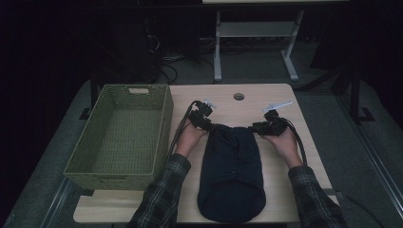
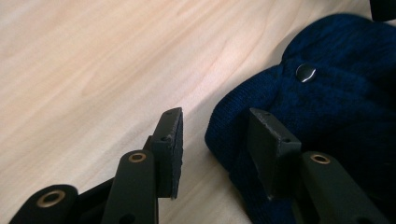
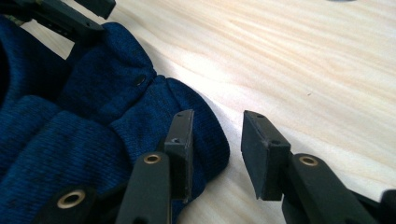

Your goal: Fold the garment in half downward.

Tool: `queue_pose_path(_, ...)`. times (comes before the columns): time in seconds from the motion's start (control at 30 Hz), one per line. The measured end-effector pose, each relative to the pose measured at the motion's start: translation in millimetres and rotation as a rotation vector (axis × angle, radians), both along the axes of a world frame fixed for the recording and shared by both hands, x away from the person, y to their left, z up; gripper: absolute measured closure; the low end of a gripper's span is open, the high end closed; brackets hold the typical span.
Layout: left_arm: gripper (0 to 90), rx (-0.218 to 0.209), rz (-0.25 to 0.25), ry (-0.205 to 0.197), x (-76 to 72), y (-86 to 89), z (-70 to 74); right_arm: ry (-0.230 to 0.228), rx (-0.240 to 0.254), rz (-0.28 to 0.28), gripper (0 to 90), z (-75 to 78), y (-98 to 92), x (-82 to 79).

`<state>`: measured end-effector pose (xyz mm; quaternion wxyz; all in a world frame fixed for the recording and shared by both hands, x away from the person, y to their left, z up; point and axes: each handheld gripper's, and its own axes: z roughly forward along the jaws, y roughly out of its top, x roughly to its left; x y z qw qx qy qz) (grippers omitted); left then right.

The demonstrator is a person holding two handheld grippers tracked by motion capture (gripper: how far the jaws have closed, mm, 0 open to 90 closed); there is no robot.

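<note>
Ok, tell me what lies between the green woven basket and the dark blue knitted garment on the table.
In the high view, the person's left hand lies between the green woven basket and the dark blue knitted garment, holding the left gripper.

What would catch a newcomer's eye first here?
The dark blue knit garment lying mid-table, running from the near edge toward the middle. At its far corners, the left tool and right tool each stand open at the fabric's edge, one jaw over the knit and one over bare wood, not yet pinching. On the table's left part sits a green woven basket.
</note>
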<state>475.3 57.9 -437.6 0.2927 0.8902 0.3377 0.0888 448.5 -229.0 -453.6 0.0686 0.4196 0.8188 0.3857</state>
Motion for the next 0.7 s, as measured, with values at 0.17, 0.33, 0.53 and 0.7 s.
queue_pose_path(0.17,57.4,0.005,-0.004,0.011,2.0,-1.1,-7.2,0.024,-0.015,0.003,64.4,-8.7,1.1,3.2)
queue_pose_path(0.33,61.1,0.003,-0.03,0.026,4.0,0.8,-12.2,0.057,-0.015,-0.008,64.4,-12.9,2.3,4.8)
queue_pose_path(0.53,69.6,-0.031,-0.056,0.053,4.8,2.6,-16.1,0.098,0.024,-0.012,72.9,-16.1,0.2,7.2)
queue_pose_path(0.7,78.4,-0.043,-0.047,0.06,1.8,3.0,-16.2,0.121,0.055,-0.009,81.8,-17.9,-1.1,7.9)
